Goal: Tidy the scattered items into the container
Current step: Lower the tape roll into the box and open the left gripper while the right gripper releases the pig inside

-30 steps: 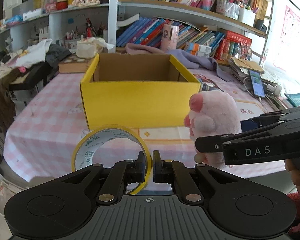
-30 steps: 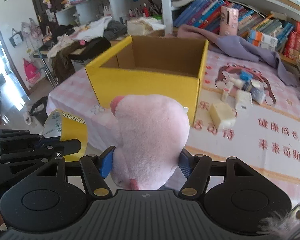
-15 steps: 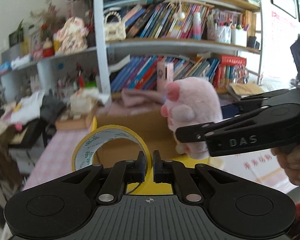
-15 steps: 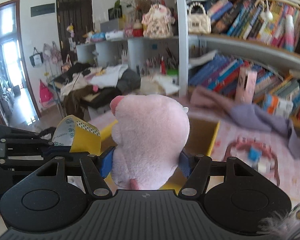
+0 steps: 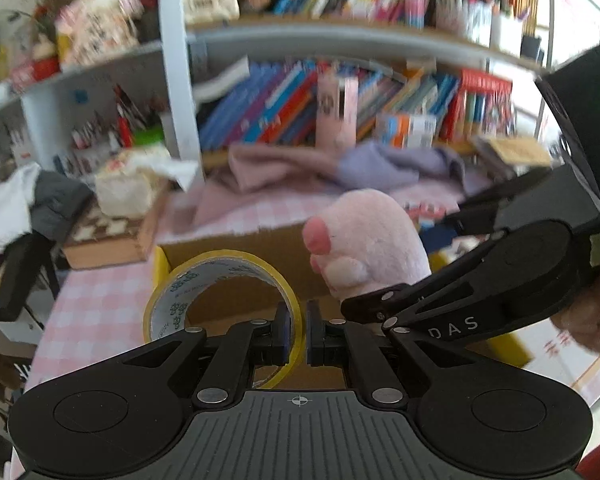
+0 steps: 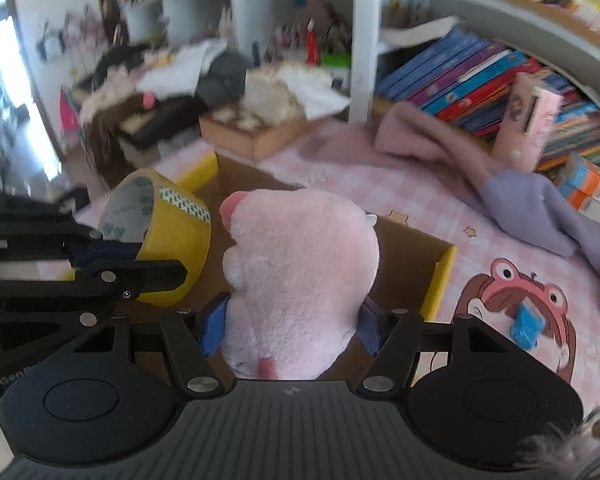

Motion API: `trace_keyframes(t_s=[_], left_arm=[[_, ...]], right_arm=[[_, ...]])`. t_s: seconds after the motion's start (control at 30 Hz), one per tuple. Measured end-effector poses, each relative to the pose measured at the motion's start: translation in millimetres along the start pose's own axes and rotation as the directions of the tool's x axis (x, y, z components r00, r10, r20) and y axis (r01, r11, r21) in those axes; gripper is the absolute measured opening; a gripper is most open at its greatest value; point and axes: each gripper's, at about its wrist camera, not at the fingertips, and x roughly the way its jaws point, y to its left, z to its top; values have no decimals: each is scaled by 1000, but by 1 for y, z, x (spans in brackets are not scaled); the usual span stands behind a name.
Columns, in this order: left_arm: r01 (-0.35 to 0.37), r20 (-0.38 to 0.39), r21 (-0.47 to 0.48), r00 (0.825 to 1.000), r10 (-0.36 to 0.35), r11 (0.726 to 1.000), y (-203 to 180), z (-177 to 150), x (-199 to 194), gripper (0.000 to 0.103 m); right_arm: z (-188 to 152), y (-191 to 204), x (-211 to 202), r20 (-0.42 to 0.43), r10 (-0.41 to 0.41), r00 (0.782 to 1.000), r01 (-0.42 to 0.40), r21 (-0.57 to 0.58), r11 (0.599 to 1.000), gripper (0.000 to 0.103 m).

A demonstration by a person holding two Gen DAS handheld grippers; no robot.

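Note:
My left gripper [image 5: 297, 334] is shut on the rim of a yellow tape roll [image 5: 220, 284] and holds it above the open yellow cardboard box [image 5: 162, 262]. The roll also shows in the right wrist view [image 6: 162, 240]. My right gripper [image 6: 294, 322] is shut on a pink plush toy [image 6: 300, 276] and holds it over the box's brown inside; the box's yellow rim [image 6: 440, 280] is just right of it. The plush also shows in the left wrist view [image 5: 370, 244], to the right of the roll.
The box stands on a pink checked tablecloth [image 6: 364, 176]. Behind it lie a purple cloth [image 6: 512, 188], a wooden box [image 5: 112, 240] and bookshelves [image 5: 340, 92]. A small blue item [image 6: 526, 330] lies on a cartoon print to the right. Clothes pile at the left [image 6: 160, 80].
Both grippers have moved forward from in front of the box to above its opening, still holding the tape roll and the plush.

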Motion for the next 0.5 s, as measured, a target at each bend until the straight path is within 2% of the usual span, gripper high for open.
trace_keyframes(t_s=[0.1, 0.23, 0.37, 0.5], left_arm=[[27, -73, 51, 997, -23, 998, 5, -1, 26, 6], [27, -138, 139, 990, -8, 990, -1, 0, 52, 9], [34, -179, 183, 984, -1, 983, -4, 0, 65, 10], [25, -205, 228, 978, 23, 973, -4, -2, 69, 19]], right_arm=[[8, -3, 29, -78, 4, 997, -8, -57, 998, 63], [12, -8, 55, -138, -11, 990, -6, -123, 992, 63], [13, -7, 67, -152, -42, 987, 12, -195, 981, 65], [14, -4, 75, -160, -56, 986, 19, -227, 974, 67]])
